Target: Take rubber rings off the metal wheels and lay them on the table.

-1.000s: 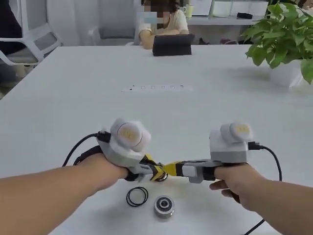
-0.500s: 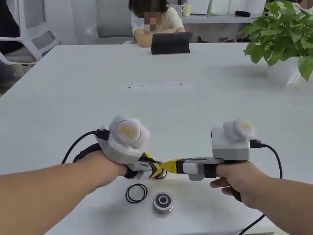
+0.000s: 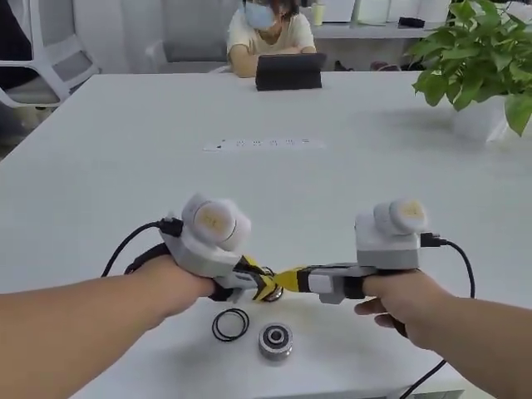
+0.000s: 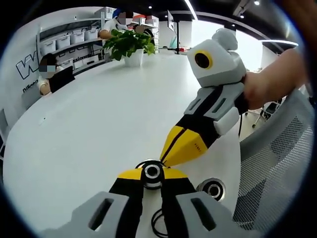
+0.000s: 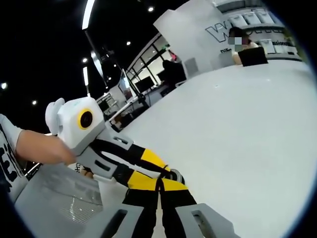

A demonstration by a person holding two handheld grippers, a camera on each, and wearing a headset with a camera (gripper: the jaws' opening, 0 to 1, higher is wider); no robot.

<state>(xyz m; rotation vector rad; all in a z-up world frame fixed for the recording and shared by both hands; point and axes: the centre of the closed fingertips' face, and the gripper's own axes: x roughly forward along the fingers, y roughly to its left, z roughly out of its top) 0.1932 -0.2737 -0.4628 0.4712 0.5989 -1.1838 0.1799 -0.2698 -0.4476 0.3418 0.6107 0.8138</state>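
My left gripper [image 4: 151,179] is shut on a small metal wheel [image 4: 152,172], held just above the table. My right gripper [image 5: 160,184] is shut, its yellow tips pinching the black rubber ring [image 4: 142,164] at that wheel's rim. In the head view the left gripper [image 3: 259,286] and the right gripper [image 3: 284,283] meet tip to tip at the held wheel [image 3: 273,292]. Below them on the table lie two loose rubber rings [image 3: 230,324] and a second metal wheel [image 3: 275,341]. That second wheel [image 4: 213,189] sits right of my left jaws.
A white table [image 3: 274,183] stretches ahead, with a strip of sockets [image 3: 263,145] at its middle. A potted plant [image 3: 478,58] stands at the far right. A person with a dark tablet [image 3: 288,72] sits at the far end. A mesh chair [image 4: 277,168] stands behind the near edge.
Both grippers stay joined at the held wheel in about the same spot. The head camera has shifted a little, so the whole scene sits slightly differently.
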